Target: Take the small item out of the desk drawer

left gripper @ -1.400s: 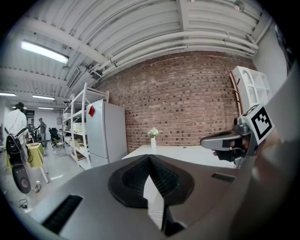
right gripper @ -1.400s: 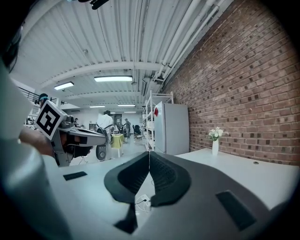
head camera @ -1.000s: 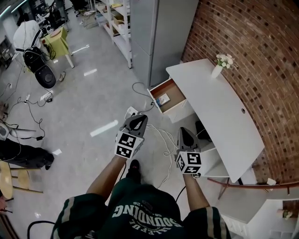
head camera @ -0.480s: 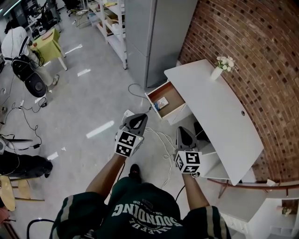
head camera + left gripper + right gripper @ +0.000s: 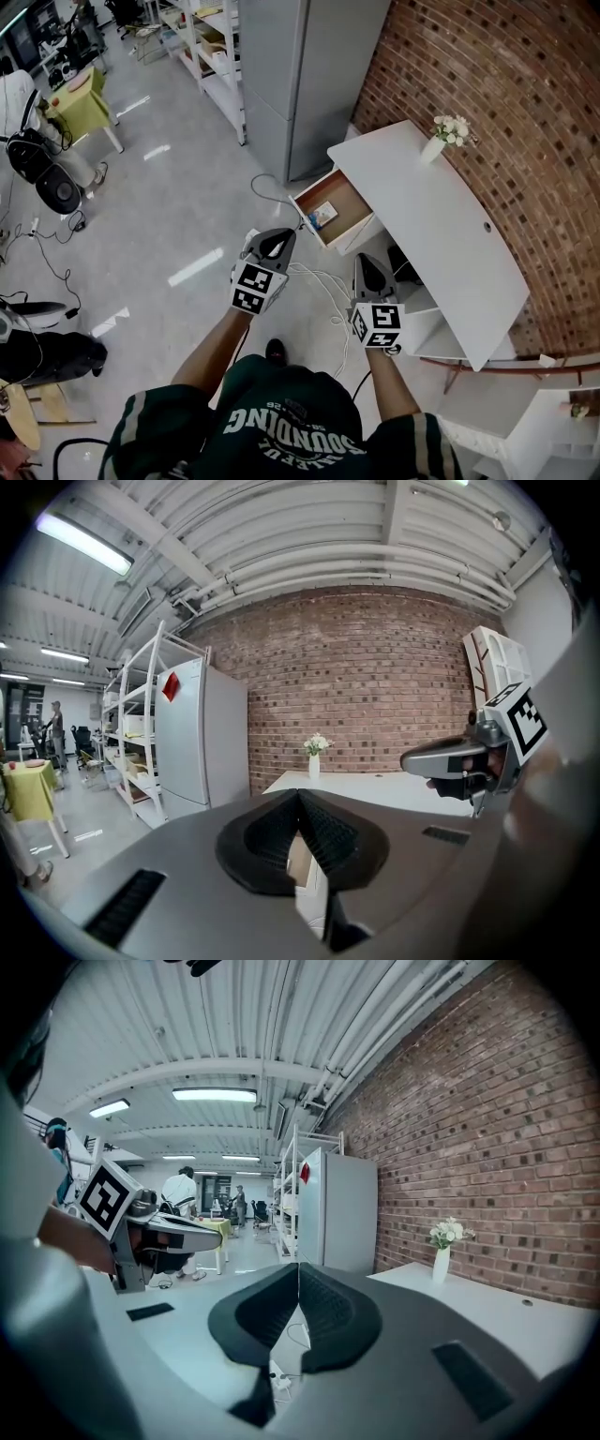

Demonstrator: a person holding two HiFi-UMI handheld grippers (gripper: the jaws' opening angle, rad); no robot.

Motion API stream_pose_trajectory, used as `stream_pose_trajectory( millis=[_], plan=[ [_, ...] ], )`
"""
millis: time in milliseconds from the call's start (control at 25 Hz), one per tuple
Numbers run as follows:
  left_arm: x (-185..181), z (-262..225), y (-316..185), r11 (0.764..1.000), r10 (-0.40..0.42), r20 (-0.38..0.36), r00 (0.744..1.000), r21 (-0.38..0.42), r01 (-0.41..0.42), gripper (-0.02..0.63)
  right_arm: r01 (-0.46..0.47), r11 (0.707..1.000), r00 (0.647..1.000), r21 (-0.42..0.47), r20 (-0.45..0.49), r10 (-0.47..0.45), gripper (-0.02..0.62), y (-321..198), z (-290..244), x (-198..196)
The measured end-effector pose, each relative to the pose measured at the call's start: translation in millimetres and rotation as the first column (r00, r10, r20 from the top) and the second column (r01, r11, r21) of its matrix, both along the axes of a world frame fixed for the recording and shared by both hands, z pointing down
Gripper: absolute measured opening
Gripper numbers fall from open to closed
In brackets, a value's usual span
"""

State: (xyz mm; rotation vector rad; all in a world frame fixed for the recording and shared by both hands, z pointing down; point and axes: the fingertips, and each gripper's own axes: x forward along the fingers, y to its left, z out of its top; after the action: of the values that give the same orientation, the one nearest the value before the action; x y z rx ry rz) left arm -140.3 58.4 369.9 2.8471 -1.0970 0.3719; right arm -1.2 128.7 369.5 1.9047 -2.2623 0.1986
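Shut tight and empty, the jaws of the left gripper (image 5: 274, 242) and right gripper (image 5: 371, 265) hang side by side over a glossy grey floor (image 5: 178, 206). Thin white cables (image 5: 323, 277) loop across it toward the smooth white desk (image 5: 441, 225), which stands against a rough brick wall (image 5: 506, 84). The desk's wood-lined drawer (image 5: 345, 195) is pulled open. The small item (image 5: 324, 215) lies flat in its near corner, beyond both tips and well apart from them.
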Motion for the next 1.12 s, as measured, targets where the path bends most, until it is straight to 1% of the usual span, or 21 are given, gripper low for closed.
stream_pose_trajectory(
  millis=[240,560,720,880,1120],
  plan=[
    [-6.9,7.6,-12.2,1.000,0.020,-0.002,1.000,-0.009,-0.020,0.015,-0.017,1.000,1.000,-0.008,0.006,0.017,0.025,-8.0,7.7,-13.3],
    [-9.4,8.3,-22.6,0.999,0.033,-0.005,0.999,-0.017,-0.033,0.015,-0.030,0.999,1.000,-0.011,-0.002,0.030,0.025,-17.9,7.9,-18.1],
    [-7.3,9.2,-29.2,0.999,0.035,-0.007,0.999,-0.017,-0.035,0.015,-0.033,0.999,0.999,-0.011,0.000,0.033,0.025,-22.7,10.2,-17.1],
    [-4.0,12.1,-38.8,0.999,0.034,-0.001,0.999,-0.017,-0.034,0.015,-0.020,1.000,1.000,-0.011,-0.019,0.020,0.025,-32.4,13.6,-16.5],
    [3.2,16.5,-63.0,0.999,0.037,0.014,0.999,-0.022,-0.036,0.015,-0.031,0.999,0.999,-0.011,0.006,0.031,0.025,-57.8,17.1,-8.1]
  ],
)
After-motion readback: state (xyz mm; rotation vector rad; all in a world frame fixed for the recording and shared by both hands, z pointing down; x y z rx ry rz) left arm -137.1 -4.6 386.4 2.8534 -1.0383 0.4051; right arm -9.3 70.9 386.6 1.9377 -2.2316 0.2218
